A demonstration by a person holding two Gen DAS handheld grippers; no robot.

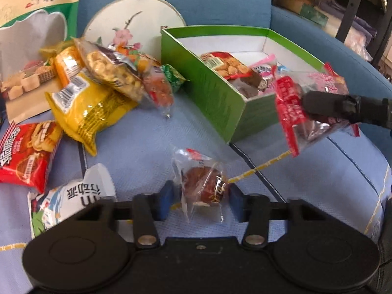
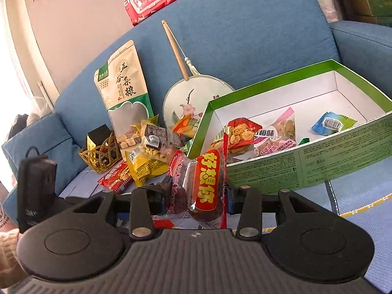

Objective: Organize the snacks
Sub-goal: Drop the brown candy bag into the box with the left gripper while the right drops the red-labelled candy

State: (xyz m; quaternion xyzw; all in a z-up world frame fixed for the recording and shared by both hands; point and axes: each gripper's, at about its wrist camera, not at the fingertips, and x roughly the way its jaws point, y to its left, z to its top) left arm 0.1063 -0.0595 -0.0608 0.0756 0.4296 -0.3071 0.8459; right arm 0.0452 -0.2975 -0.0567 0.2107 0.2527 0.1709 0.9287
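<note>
Right gripper (image 2: 197,191) has its jaws pinched on a red-labelled clear snack bag (image 2: 204,178), held off the sofa beside the near corner of the green box (image 2: 343,147); in the left wrist view the same bag (image 1: 303,112) hangs at the box's front corner. Likely carried there for dropping in, since the box already holds several packets, e.g. a red fried-snack pack (image 2: 241,128) and a blue packet (image 2: 333,122).

Left gripper (image 1: 199,196) has blue pads on either side of a small clear-wrapped brown snack (image 1: 205,183) lying on the light blue cushion cover (image 1: 137,147); jaws close around it, but firm contact cannot be told.

Unsorted pile is left of the box: yellow bag (image 1: 83,112), puffed-snack bag (image 1: 110,71), red packet (image 1: 27,156), white cup (image 1: 80,191). Round fan (image 1: 137,22) and big grain pouch (image 2: 122,85) lean on the sofa back, out of the way. Sorting looks roughly partway done.
</note>
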